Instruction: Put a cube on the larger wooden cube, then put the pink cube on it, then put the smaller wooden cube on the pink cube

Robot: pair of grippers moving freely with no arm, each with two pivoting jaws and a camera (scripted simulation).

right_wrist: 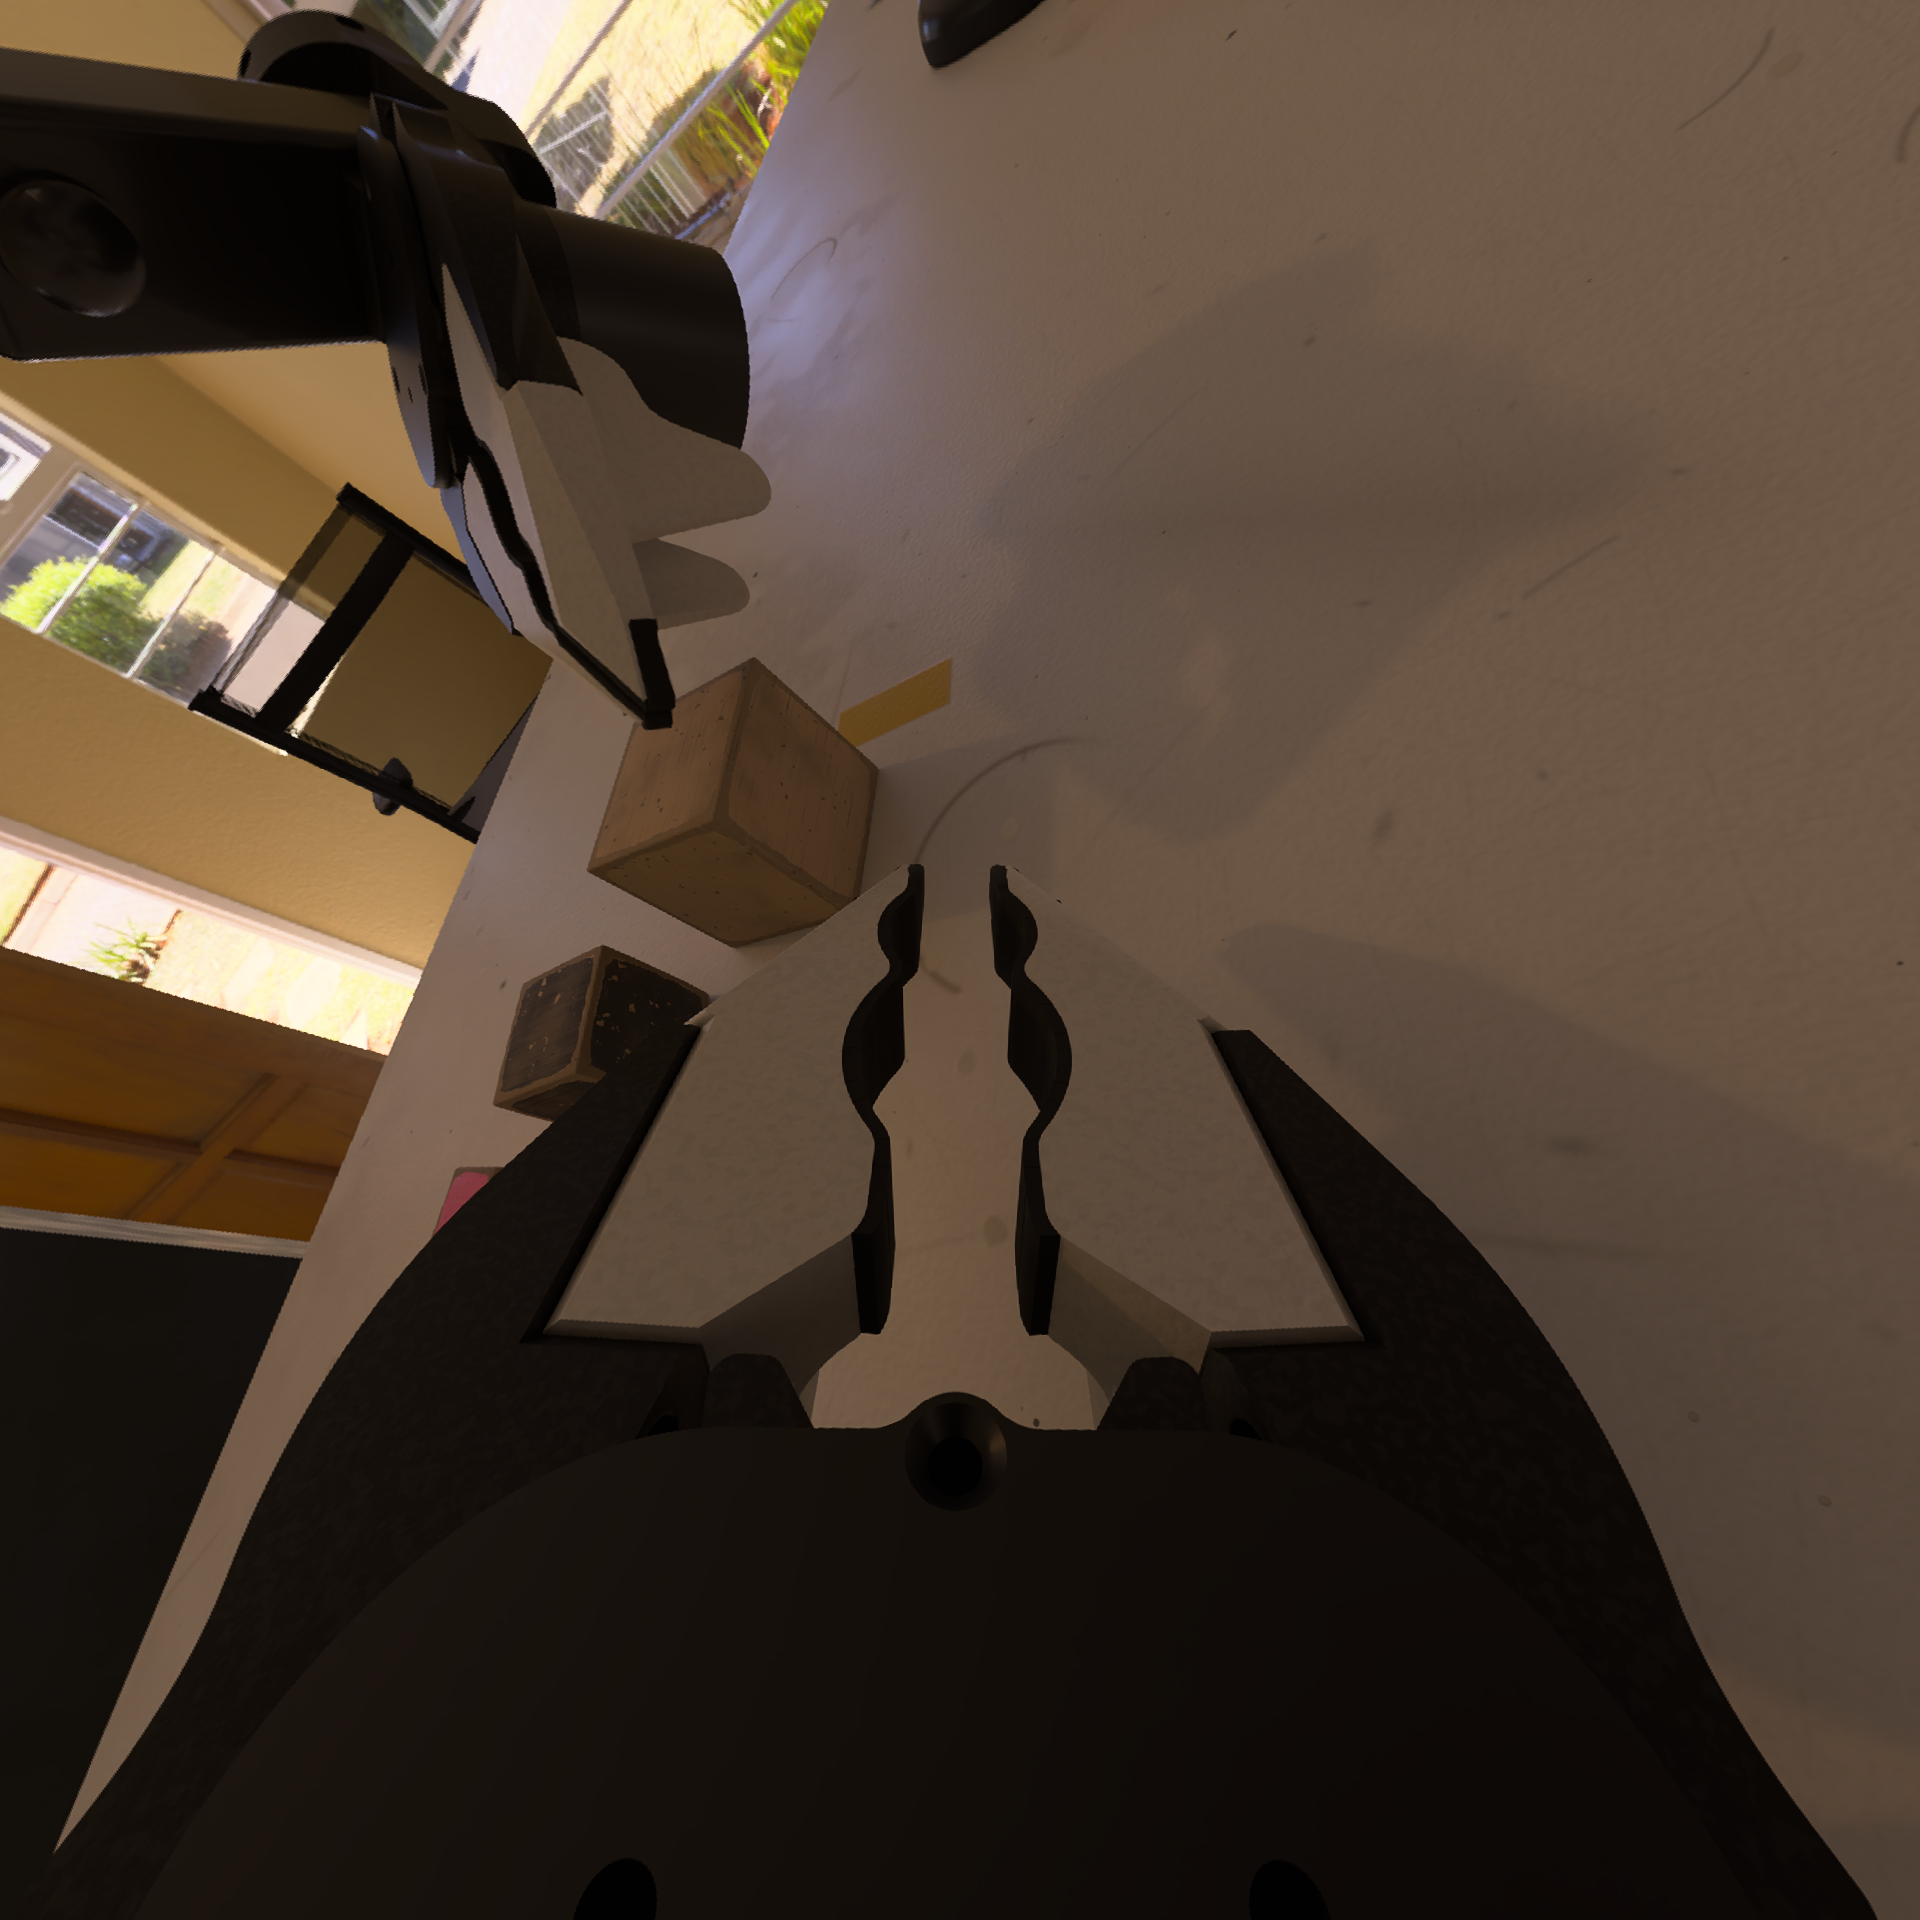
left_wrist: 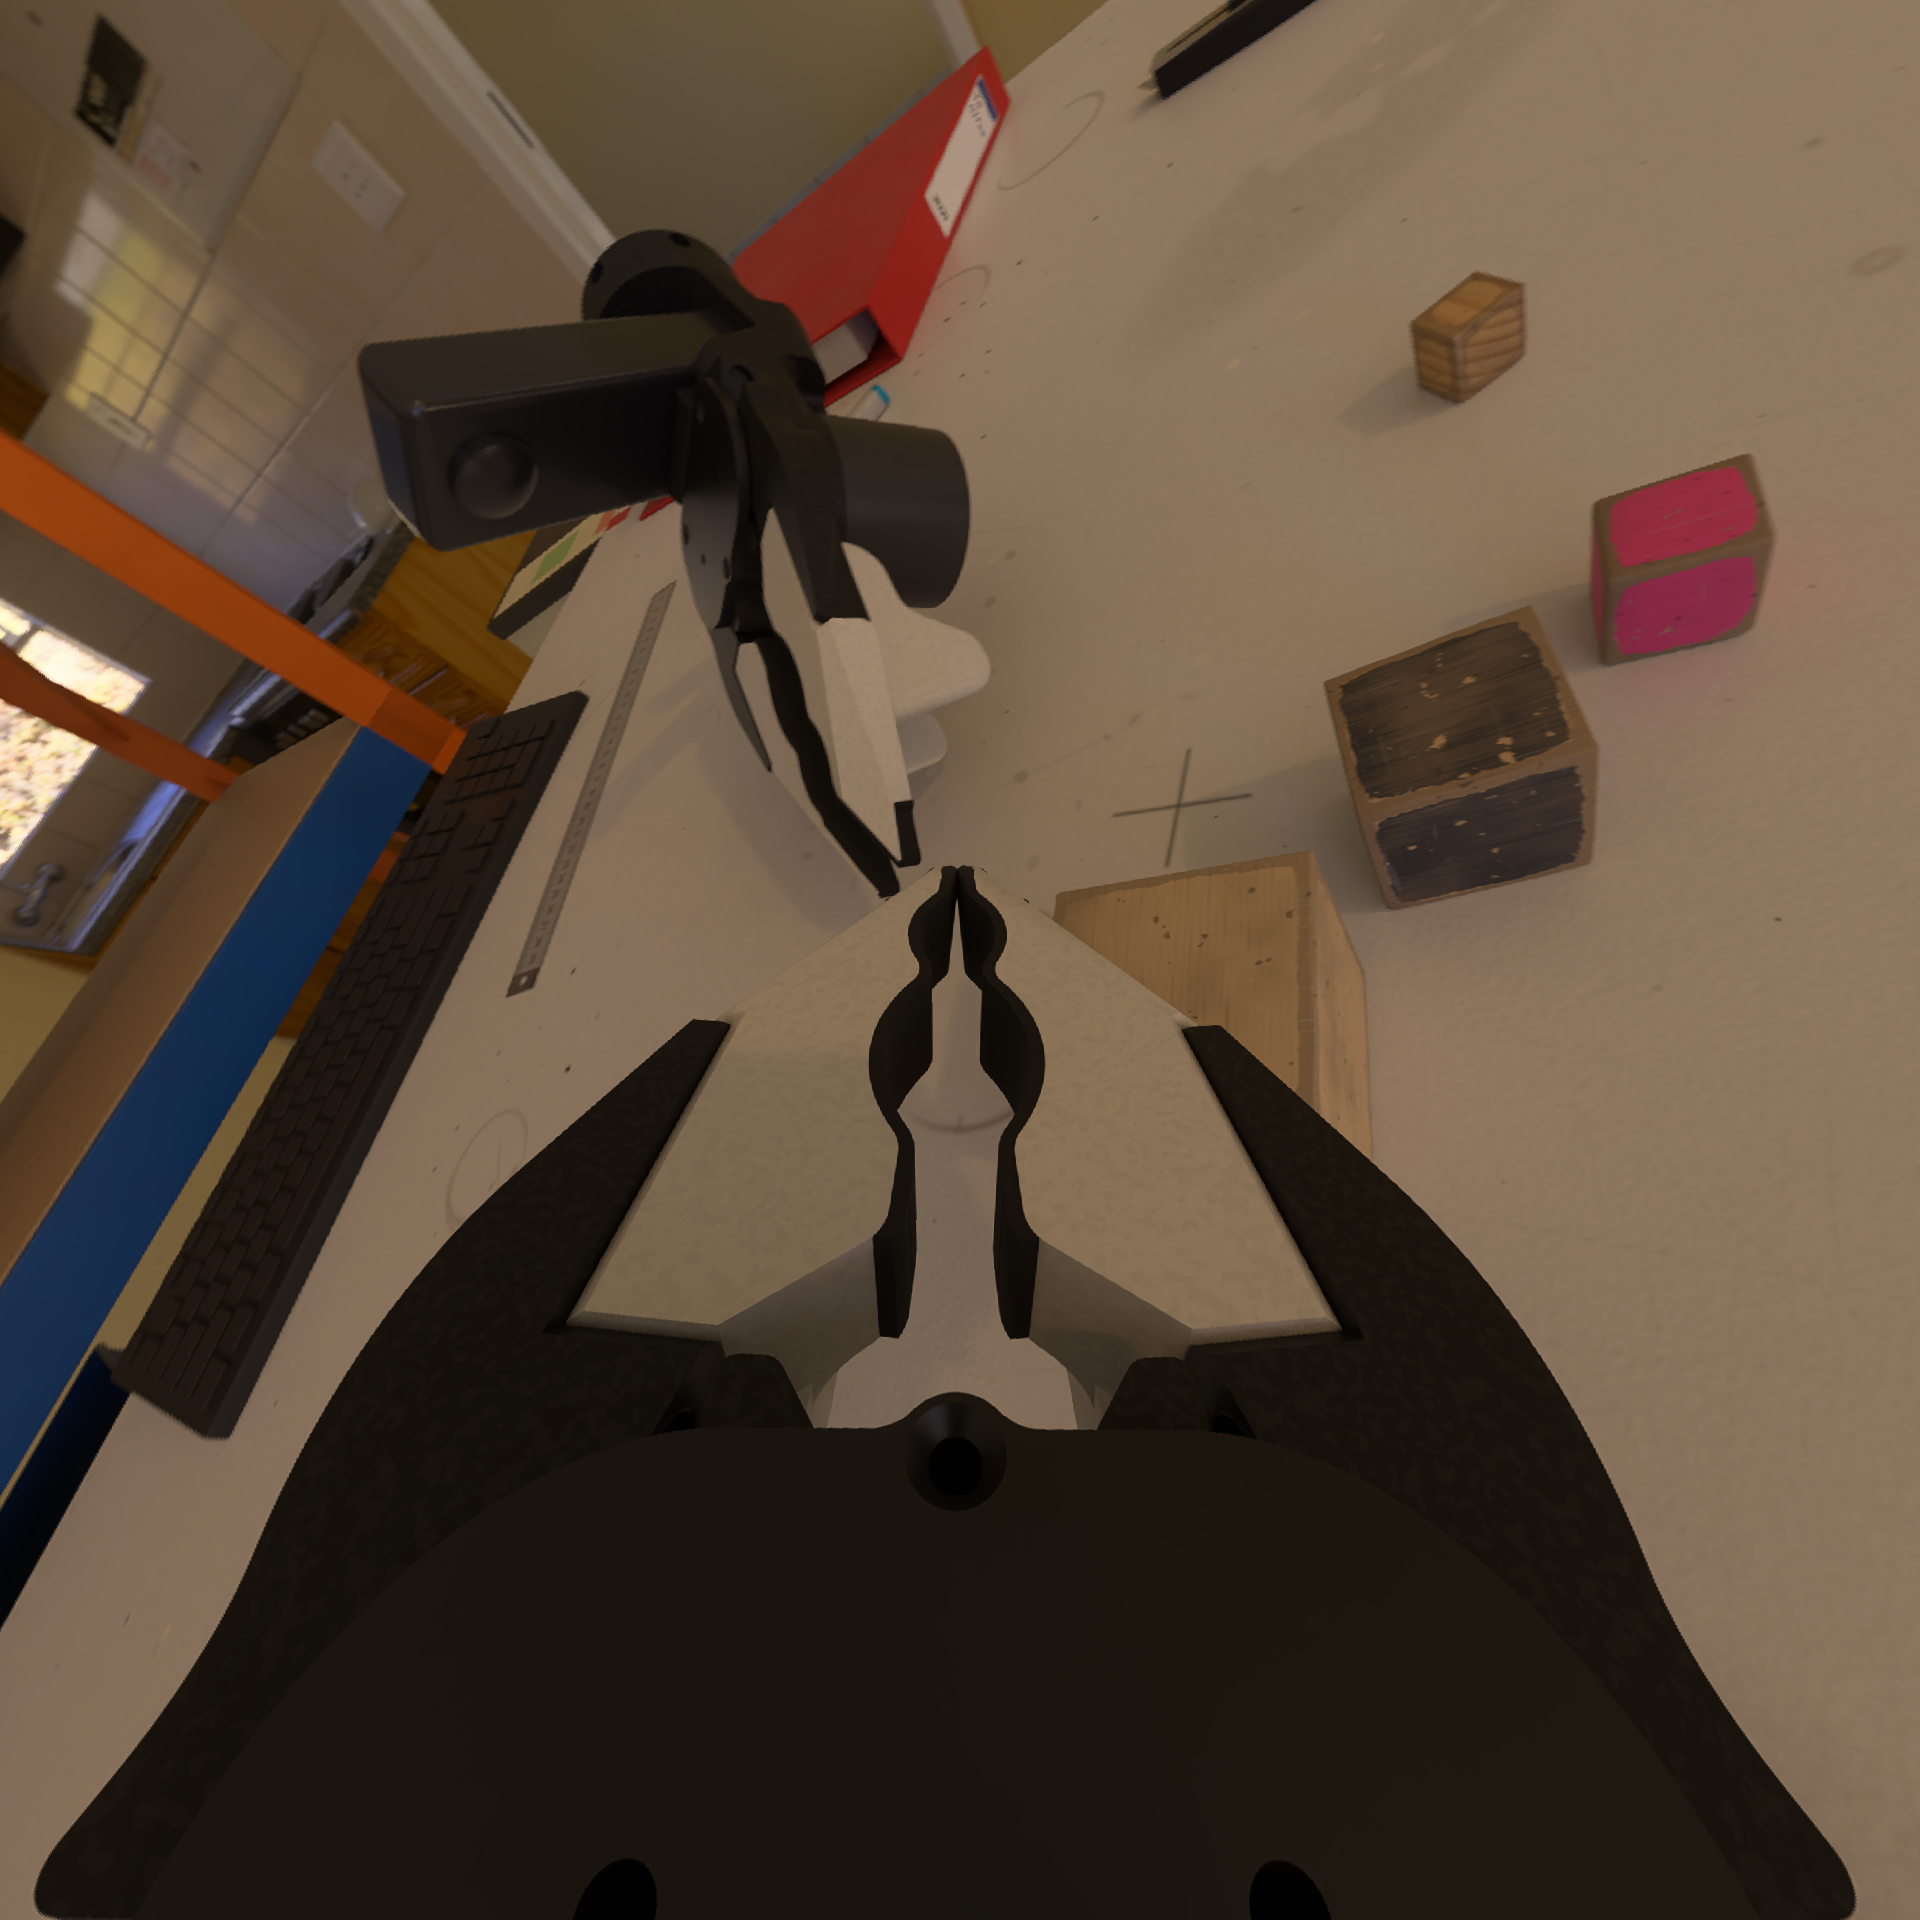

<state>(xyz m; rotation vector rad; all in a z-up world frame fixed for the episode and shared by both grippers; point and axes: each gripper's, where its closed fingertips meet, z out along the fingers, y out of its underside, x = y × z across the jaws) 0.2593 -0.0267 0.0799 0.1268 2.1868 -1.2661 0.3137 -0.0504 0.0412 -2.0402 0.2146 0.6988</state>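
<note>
In the left wrist view we see a dark keyboard along the tabletop's far left edge, with a metal ruler lying just beside it. Next comes the right claw, hanging tip-down over the tabletop, and behind it a red binder. Our own left claw fills the middle, its tips pressed together with nothing between them. Just to its right sits the larger wooden cube, partly hidden by the claw's body. Beyond that stands a black cube with worn faces, near a pencilled cross. Farther right rests the pink cube, and well apart, higher in the frame, the smaller wooden cube. All four cubes sit separately on the tabletop; none is stacked.

In the right wrist view we find the left claw at upper left, its closed tips just above a top corner of the larger wooden cube. Below that cube is the black cube, and a sliver of the pink cube peeks out beside our claw's body. The right claw holds its tips slightly apart, empty, over the bare tabletop. A yellow strip lies behind the larger wooden cube.
</note>
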